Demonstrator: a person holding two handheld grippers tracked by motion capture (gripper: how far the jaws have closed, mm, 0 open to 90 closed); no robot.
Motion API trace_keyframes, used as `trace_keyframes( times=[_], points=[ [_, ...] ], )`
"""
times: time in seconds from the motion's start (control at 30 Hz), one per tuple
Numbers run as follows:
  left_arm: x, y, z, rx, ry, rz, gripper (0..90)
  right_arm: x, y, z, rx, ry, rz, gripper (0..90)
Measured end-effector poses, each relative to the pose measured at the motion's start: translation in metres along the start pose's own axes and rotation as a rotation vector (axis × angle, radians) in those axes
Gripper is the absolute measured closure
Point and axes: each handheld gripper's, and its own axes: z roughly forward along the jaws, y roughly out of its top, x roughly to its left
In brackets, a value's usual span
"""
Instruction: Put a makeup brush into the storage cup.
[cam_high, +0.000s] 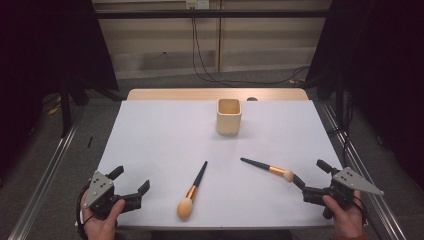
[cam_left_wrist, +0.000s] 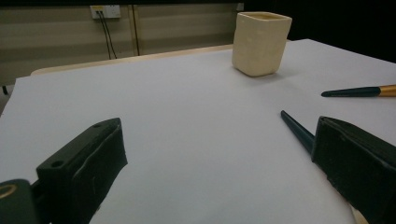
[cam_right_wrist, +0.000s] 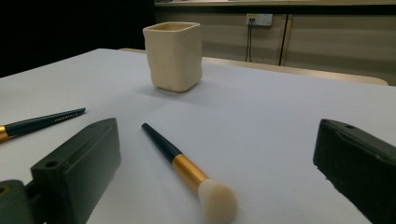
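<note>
A cream square cup (cam_high: 229, 116) stands upright at the far middle of the white sheet. A larger brush (cam_high: 192, 192) with a dark handle, gold band and tan head lies near the front centre. A smaller brush (cam_high: 267, 168) lies to its right, its pale head pointing at my right gripper (cam_high: 310, 172). That gripper is open, and in the right gripper view the smaller brush (cam_right_wrist: 187, 168) lies on the table between its jaws, untouched. My left gripper (cam_high: 132, 179) is open at the front left with nothing in it. The larger brush's handle tip (cam_left_wrist: 296, 130) shows beside its right jaw.
The white sheet (cam_high: 165, 135) covers a wooden table whose far edge (cam_high: 200, 94) shows behind the cup. Metal rails (cam_high: 45, 175) run along both sides of the table. Cables hang from a wall socket (cam_high: 196, 5) at the back.
</note>
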Motion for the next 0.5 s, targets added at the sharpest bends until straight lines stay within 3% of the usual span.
trace_keyframes(
  times=[0.5],
  points=[
    [-0.0039, 0.0003, 0.0, 0.019, -0.016, 0.008, 3.1, 0.0043, -0.0005, 0.0005, 0.002, 0.019, -0.006, 0.6]
  ],
)
